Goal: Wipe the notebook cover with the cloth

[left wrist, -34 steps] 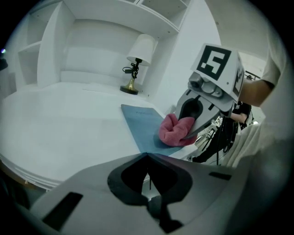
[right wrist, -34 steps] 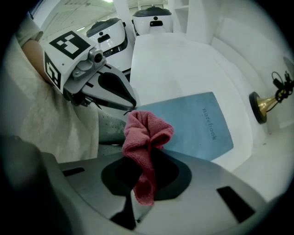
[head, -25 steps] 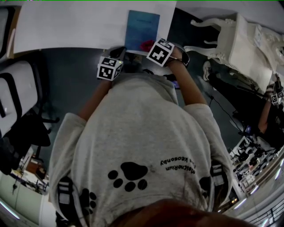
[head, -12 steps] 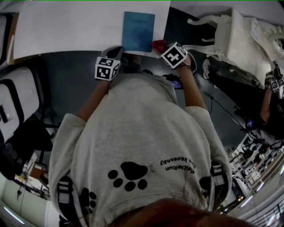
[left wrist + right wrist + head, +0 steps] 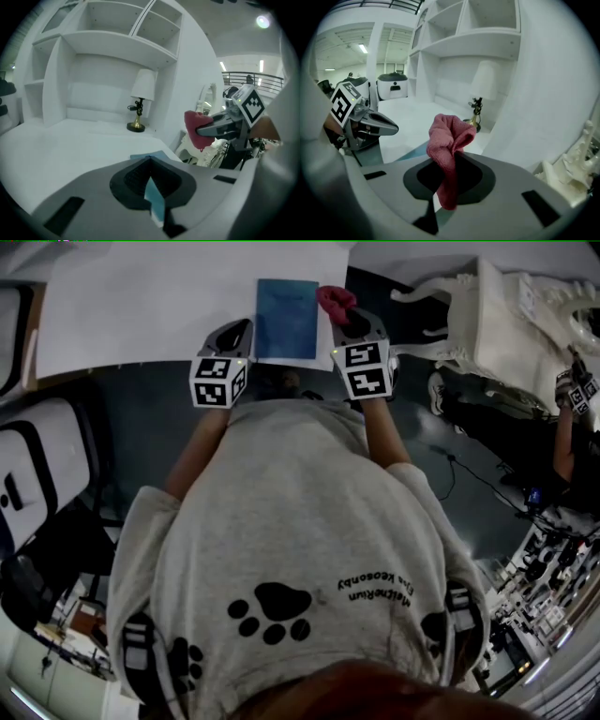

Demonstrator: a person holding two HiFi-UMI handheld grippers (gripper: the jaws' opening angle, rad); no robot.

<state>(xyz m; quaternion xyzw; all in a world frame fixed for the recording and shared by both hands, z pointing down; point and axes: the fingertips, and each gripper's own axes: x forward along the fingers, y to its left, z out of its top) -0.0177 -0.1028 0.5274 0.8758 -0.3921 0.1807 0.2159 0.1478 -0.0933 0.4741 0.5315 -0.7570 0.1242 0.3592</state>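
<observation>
Right hand-held gripper [image 5: 352, 322]: jaws clamped on a pink-red cloth [image 5: 449, 140]. The cloth bunches up above the jaws and a tail hangs down through them. It is held off the counter [image 5: 141, 306], just past the right edge of the notebook [image 5: 286, 317]. Left hand-held gripper [image 5: 234, 334]: jaws narrow, only a thin slit between them, nothing gripped; a sliver of blue cover shows through the slit. It sits just beside the notebook's left edge. The notebook is blue, closed, and lies flat near the front edge of the white counter, between the two grippers. Further back on the counter stands a small lamp [image 5: 139, 105] with a brass base and white shade, against white shelving [image 5: 117, 28]. A white chair [image 5: 506, 324] stands off to the right of the counter.
</observation>
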